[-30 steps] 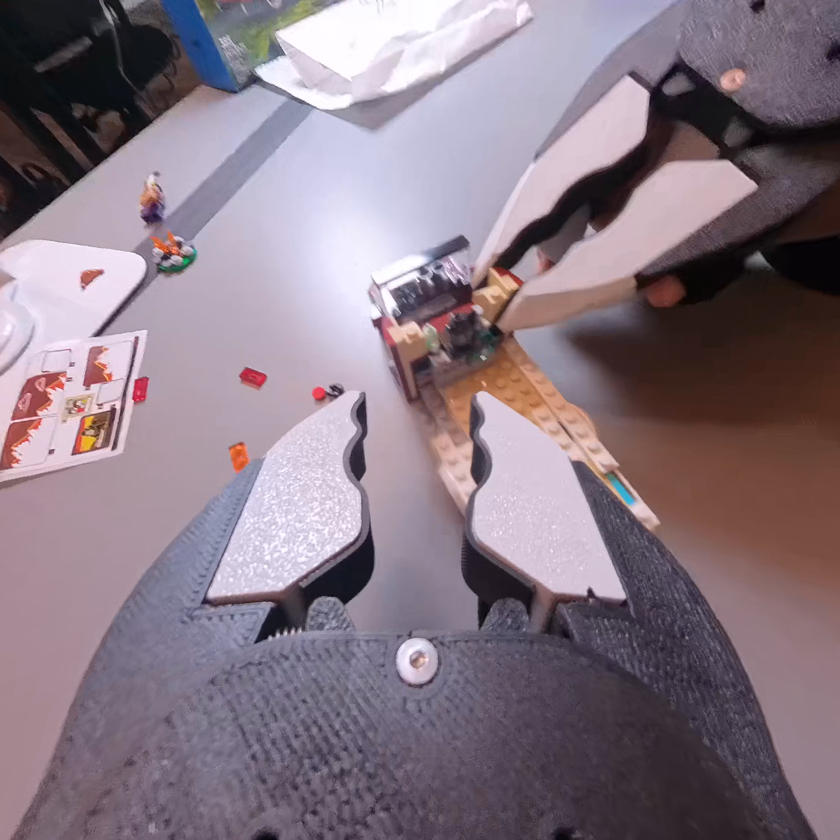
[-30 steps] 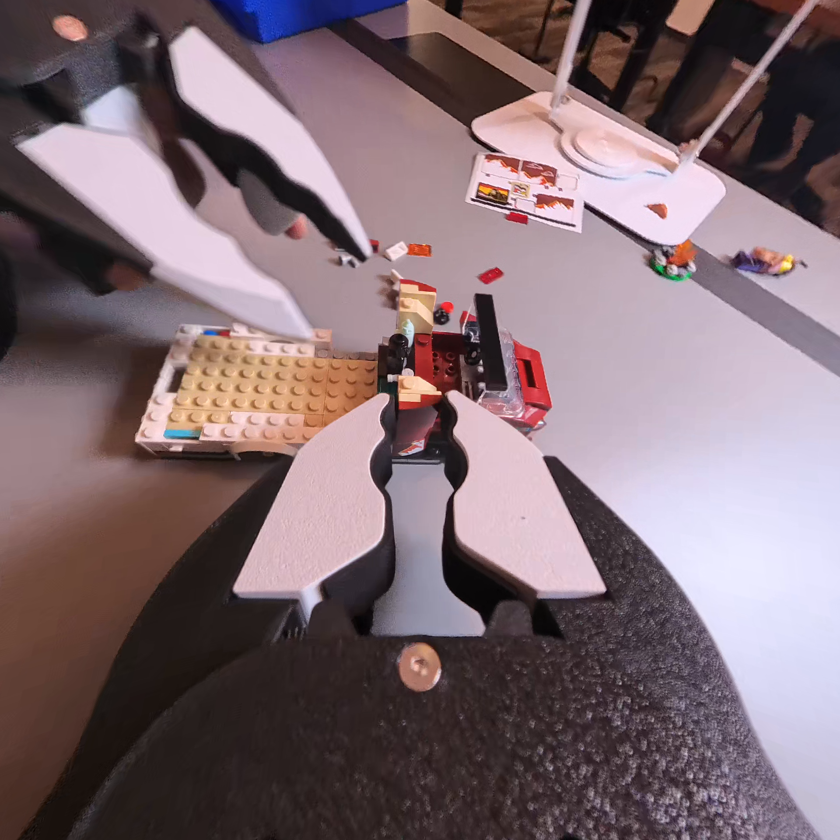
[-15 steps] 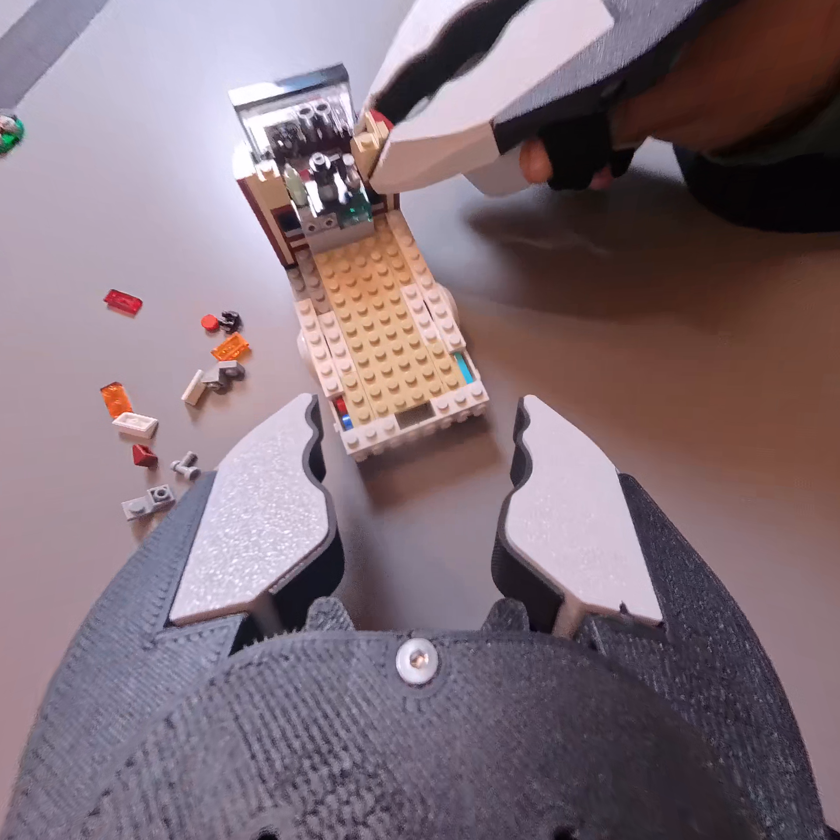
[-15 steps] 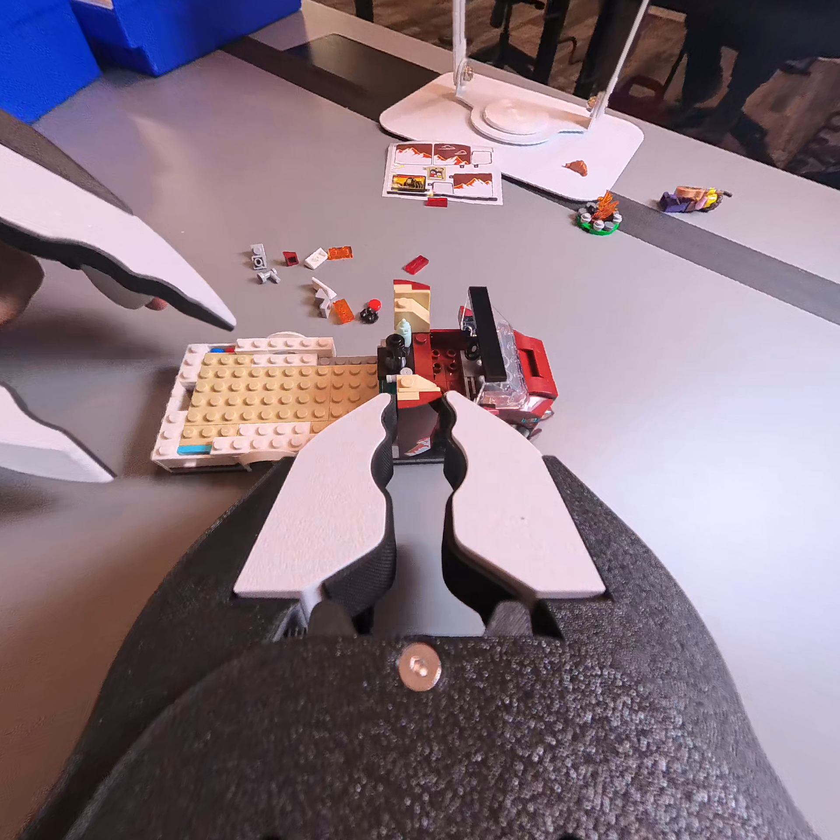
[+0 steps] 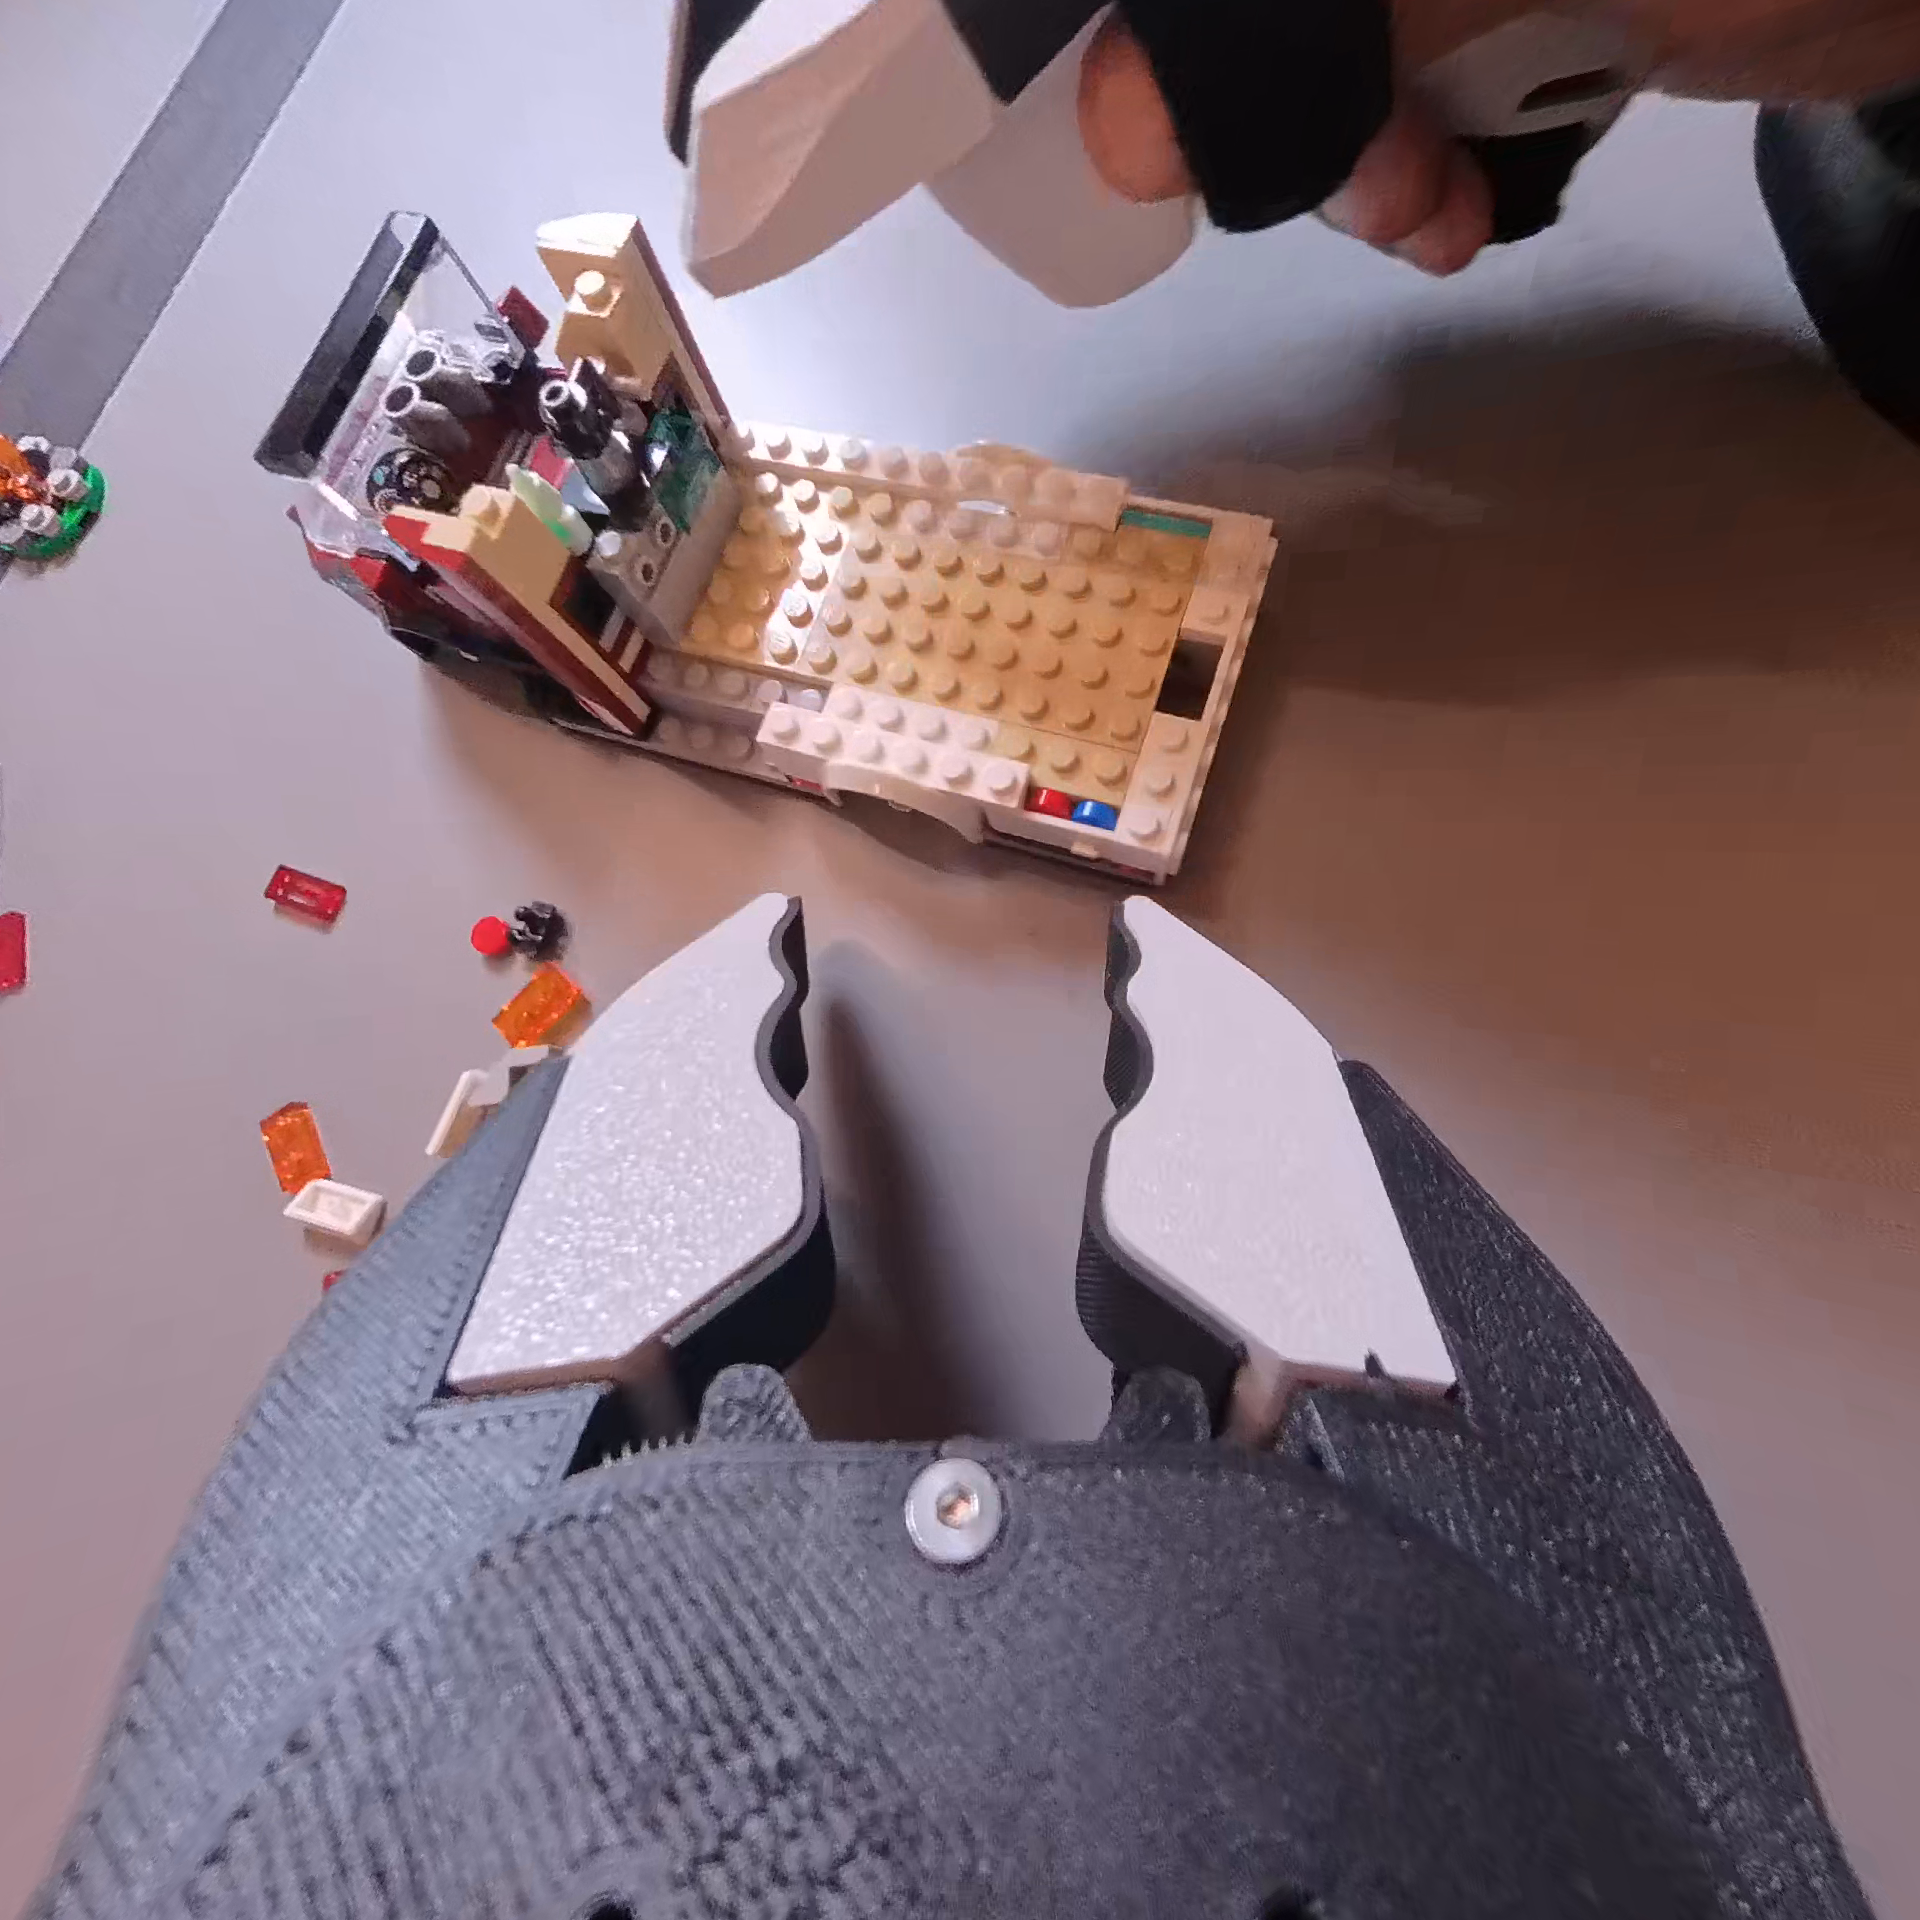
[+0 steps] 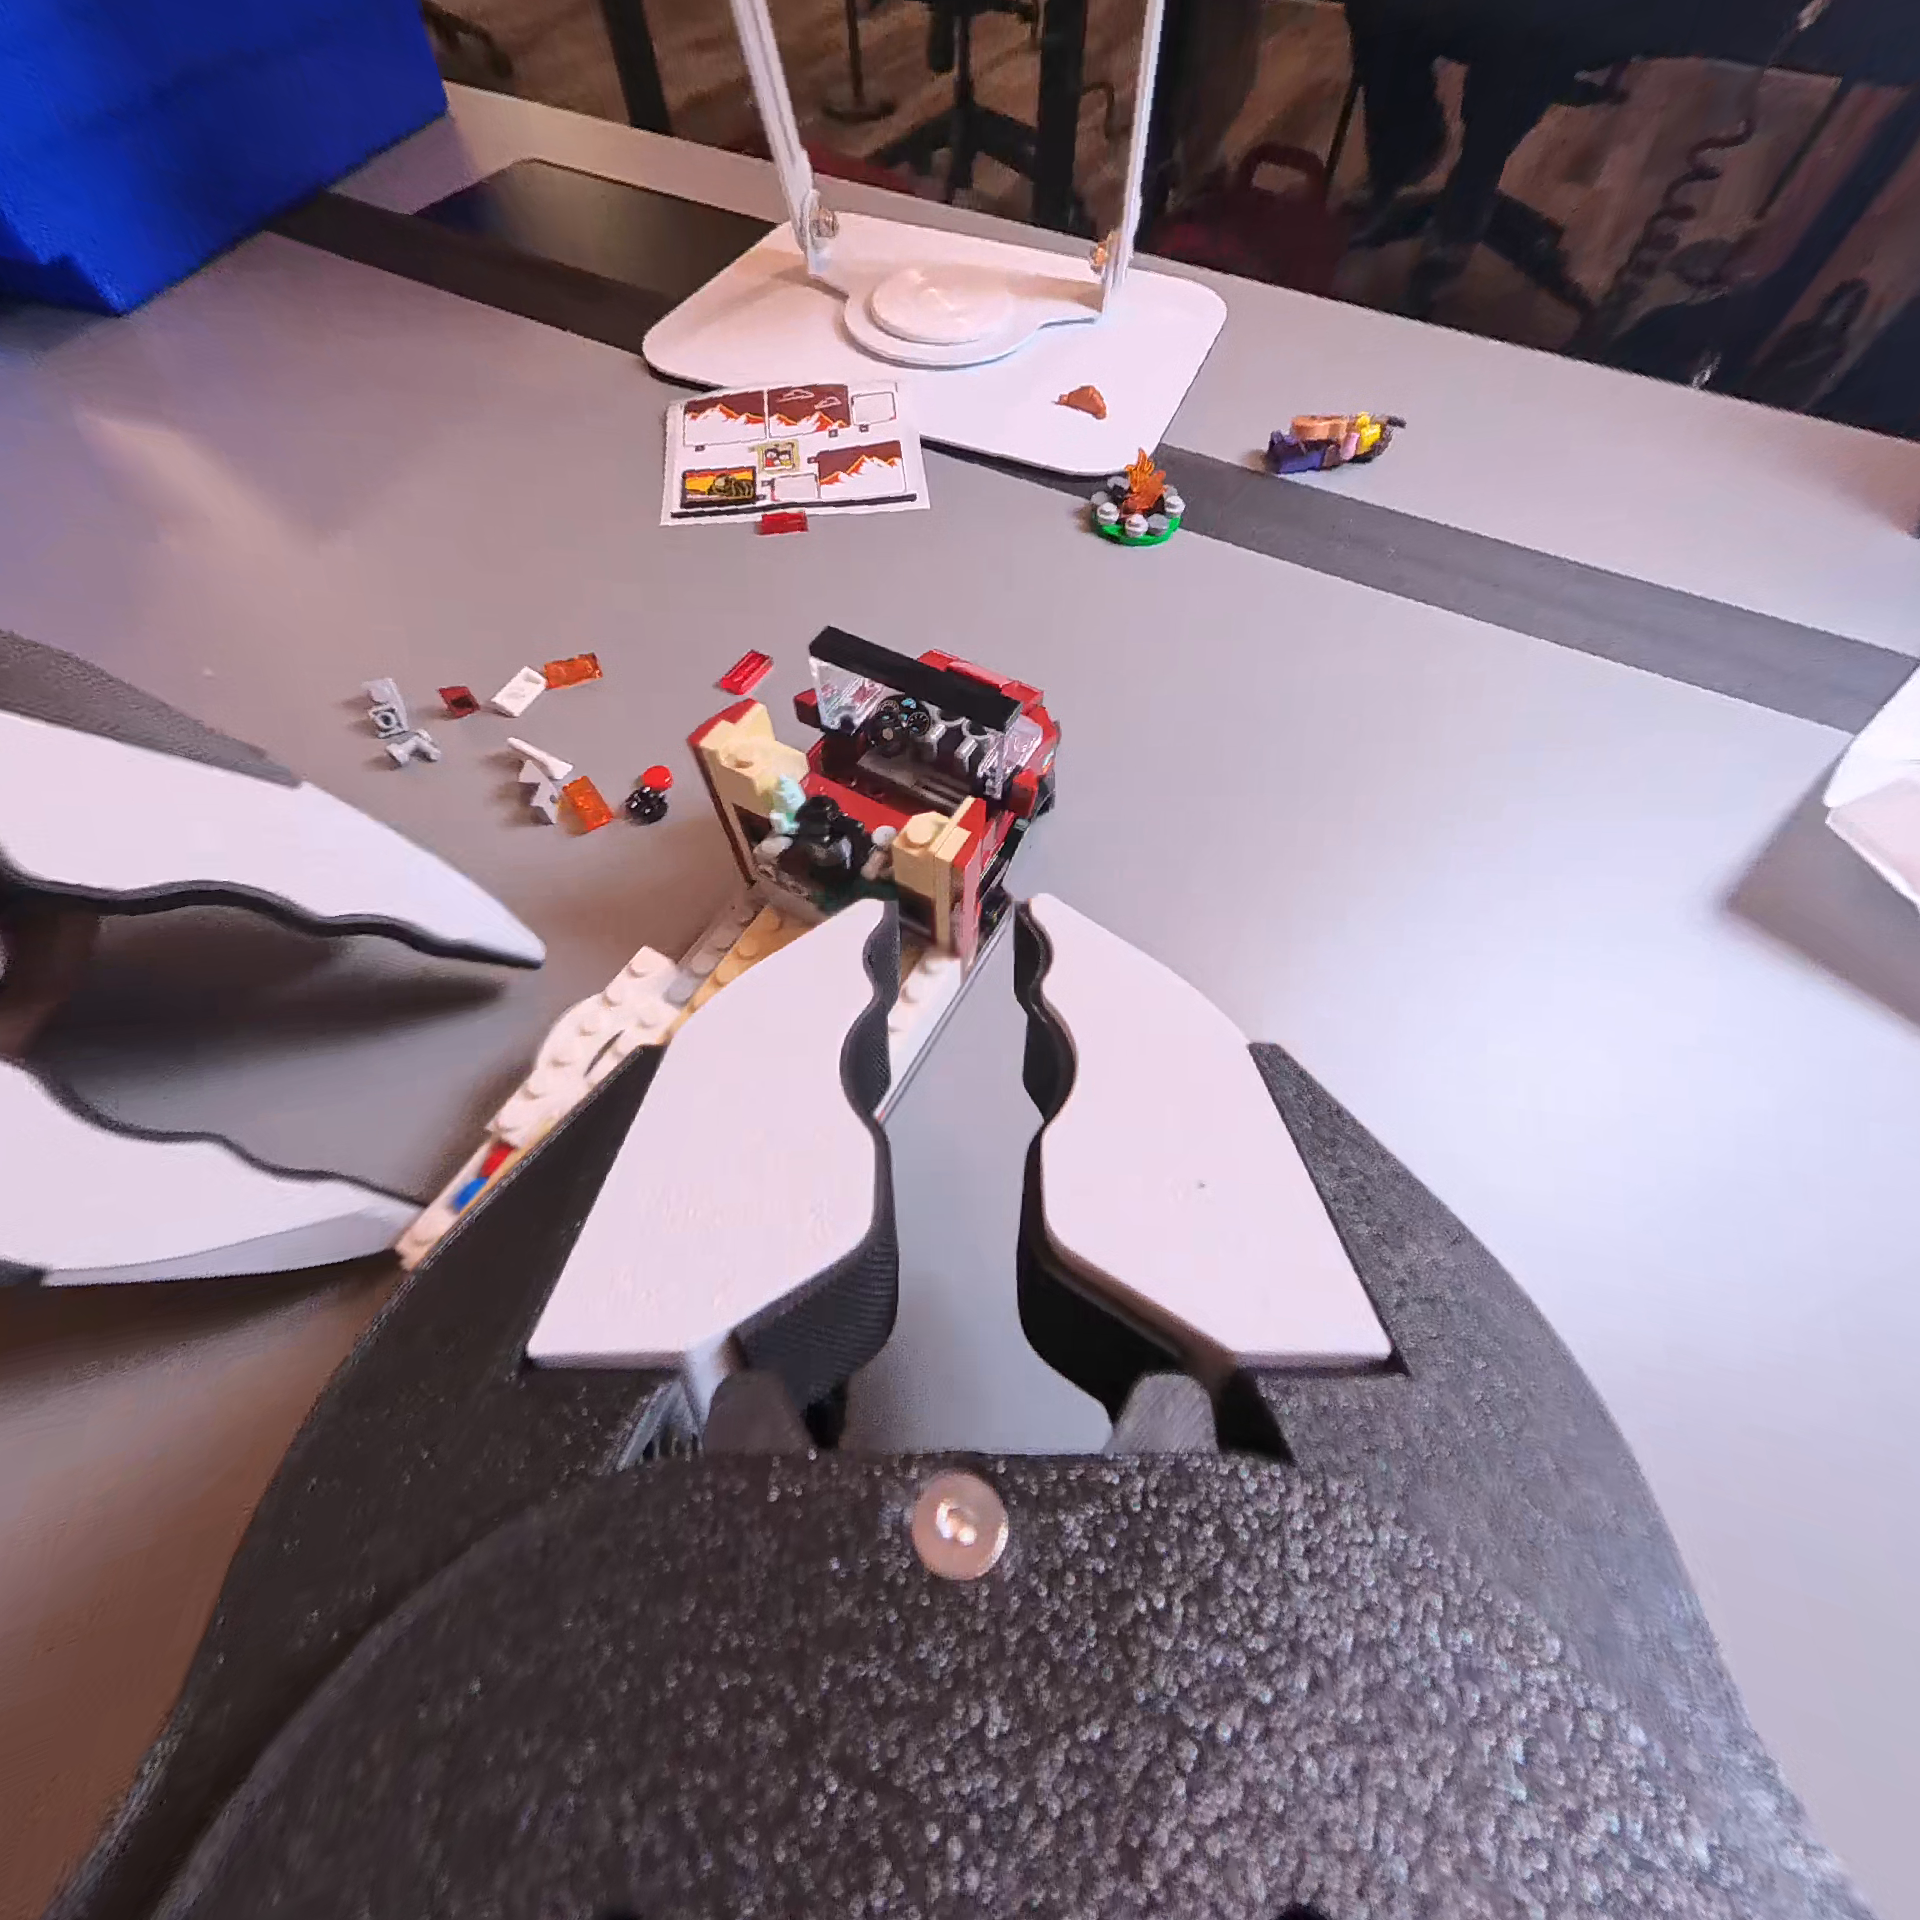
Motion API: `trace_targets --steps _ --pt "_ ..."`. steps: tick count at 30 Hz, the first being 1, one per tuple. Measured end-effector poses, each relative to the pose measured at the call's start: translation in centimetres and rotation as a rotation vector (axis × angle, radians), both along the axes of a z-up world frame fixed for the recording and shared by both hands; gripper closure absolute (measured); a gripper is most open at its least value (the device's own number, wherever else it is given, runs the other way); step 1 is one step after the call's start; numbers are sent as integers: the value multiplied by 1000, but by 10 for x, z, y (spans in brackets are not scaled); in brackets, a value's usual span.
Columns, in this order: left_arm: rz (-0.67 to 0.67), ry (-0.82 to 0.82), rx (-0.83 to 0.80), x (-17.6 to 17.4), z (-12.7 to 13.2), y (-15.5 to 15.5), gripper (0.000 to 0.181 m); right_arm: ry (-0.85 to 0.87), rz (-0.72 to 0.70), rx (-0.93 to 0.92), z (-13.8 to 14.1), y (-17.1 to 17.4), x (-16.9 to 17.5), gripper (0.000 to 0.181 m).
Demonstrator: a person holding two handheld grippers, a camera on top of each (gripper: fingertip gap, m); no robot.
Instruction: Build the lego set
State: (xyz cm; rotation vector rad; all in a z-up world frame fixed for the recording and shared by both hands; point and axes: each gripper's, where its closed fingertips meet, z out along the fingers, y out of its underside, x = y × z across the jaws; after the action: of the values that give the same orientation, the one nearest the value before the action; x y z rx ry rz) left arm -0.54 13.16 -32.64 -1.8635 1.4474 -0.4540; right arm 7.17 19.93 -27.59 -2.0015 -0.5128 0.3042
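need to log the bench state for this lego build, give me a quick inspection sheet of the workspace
surface: grey table, dark strip across the far part.
job's things: part-built truck, red cab, tan studded bed, on the table.
clutter: loose small pieces left of the cab; sticker sheet; campfire build; minifigure lying down.
grippers: left gripper open, empty, short of the truck; right gripper open, empty, near the cab.
cables: nothing seen.
surroundings: white stand base, blue box, chair legs behind.
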Motion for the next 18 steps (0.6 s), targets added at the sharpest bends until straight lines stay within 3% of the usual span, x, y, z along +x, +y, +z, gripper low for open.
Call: trace_targets --steps 9,13,18 --pt "-54 -32 -64 7 -2 -20 108 -87 -108 -68 -1 -48 14 160" --pt "-24 -35 -42 15 -1 -12 120 -52 -124 -55 7 -68 3 161" --pt "-32 -87 -72 18 -1 -16 141 -57 -128 -96 -10 -81 -24 181"
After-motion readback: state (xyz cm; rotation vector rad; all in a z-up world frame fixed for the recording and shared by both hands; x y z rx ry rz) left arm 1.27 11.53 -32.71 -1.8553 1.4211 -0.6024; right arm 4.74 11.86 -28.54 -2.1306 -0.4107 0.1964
